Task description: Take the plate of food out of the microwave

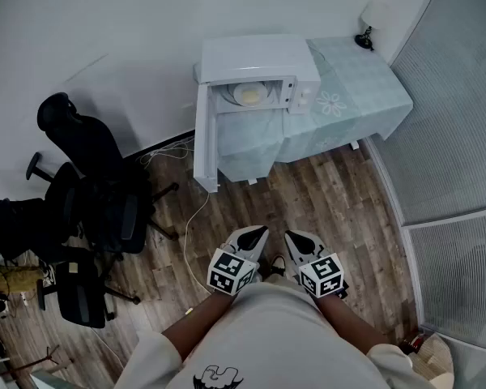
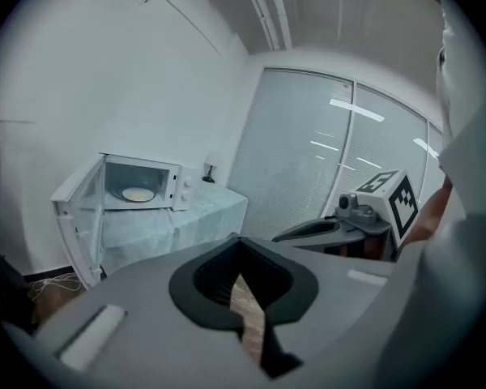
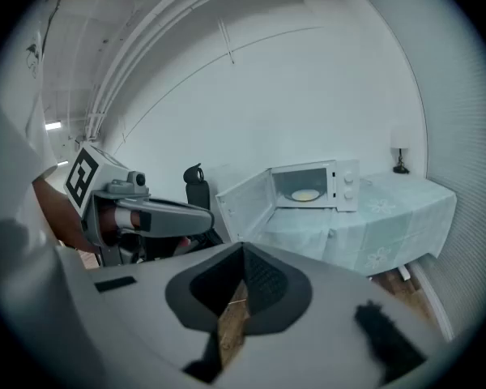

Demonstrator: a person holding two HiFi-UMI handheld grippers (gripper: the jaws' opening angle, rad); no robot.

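Closed and empty, left tool (image 1: 249,237) and right tool (image 1: 301,241) are hanging lower centre; advise widening one while approaching the round pale plate of food (image 1: 249,94) inside the open white microwave (image 1: 259,59)

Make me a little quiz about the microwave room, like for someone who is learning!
1. Pick one. Where is the plate of food?
A. on the floor
B. inside the microwave
C. on a chair
2. True or false: the microwave door stands open.
3. Fill the gap: the left hand-held gripper and the right hand-held gripper are both ____ (open or shut), with nothing in them.

Key: 1 B; 2 true; 3 shut.
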